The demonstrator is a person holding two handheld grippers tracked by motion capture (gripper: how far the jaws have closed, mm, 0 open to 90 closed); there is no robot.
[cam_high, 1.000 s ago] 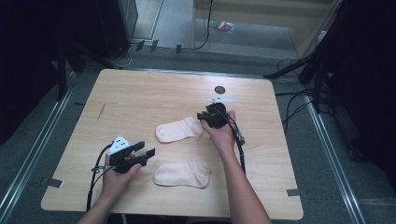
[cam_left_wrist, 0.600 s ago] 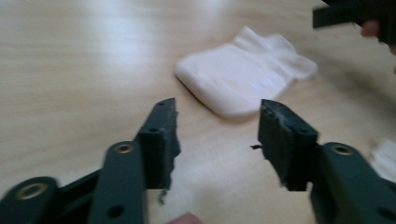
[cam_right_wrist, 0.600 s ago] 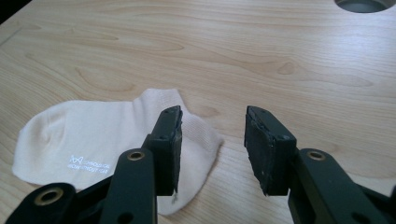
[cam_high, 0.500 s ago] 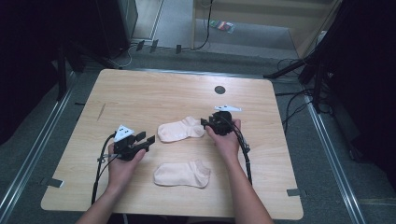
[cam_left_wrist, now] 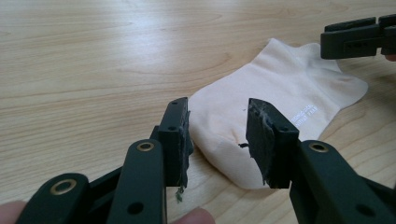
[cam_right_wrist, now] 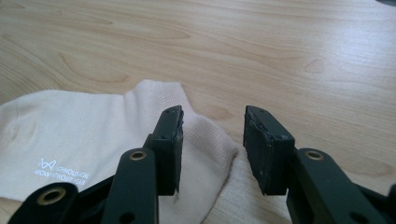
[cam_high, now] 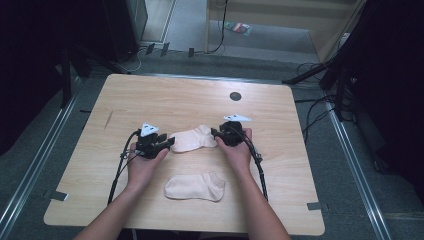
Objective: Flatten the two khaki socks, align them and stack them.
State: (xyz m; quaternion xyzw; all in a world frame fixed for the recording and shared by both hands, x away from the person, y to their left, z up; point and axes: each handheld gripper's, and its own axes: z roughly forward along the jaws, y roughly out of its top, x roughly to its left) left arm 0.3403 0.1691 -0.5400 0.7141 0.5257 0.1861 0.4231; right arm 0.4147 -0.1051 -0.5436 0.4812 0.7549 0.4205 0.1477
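Both grippers, left [cam_high: 169,143] and right [cam_high: 216,133], spread at far sock [cam_high: 192,139] ends; nothing gripped, near sock [cam_high: 196,186] untouched.

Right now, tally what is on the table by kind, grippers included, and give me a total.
Socks, pale peach: 2, the far sock between the grippers and the near sock closer to the person.
Grippers, black: 2, the left gripper and the right gripper, each with open jaws at one end of the far sock.
Dark round mark on the table: 1.
Total: 5.
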